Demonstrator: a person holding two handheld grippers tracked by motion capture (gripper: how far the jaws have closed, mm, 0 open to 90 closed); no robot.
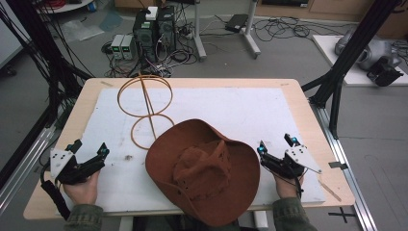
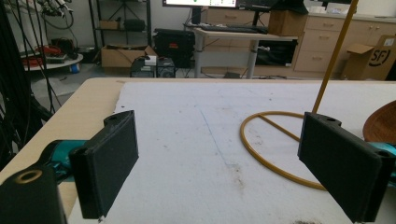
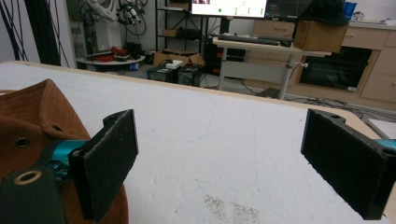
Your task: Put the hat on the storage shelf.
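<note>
A brown wide-brimmed hat [image 1: 202, 168] lies crown up on the white mat [image 1: 240, 110] at the table's near edge. Behind it stands a yellow wire hat stand [image 1: 146, 108], a ring base with a slanted post and a larger ring on top. My left gripper [image 1: 89, 149] rests at the near left, jaws wide apart with nothing between them; its own view looks at the stand's base ring [image 2: 273, 156] and the hat's brim [image 2: 380, 123]. My right gripper [image 1: 276, 144] sits just right of the brim, open and empty, with the hat [image 3: 32, 126] at its left jaw.
The wooden table [image 1: 308, 120] ends close behind the mat. Black frame posts [image 1: 344, 62] stand at the right, cables and computer boxes [image 1: 154, 31] on the floor beyond. The mat's far right part is bare.
</note>
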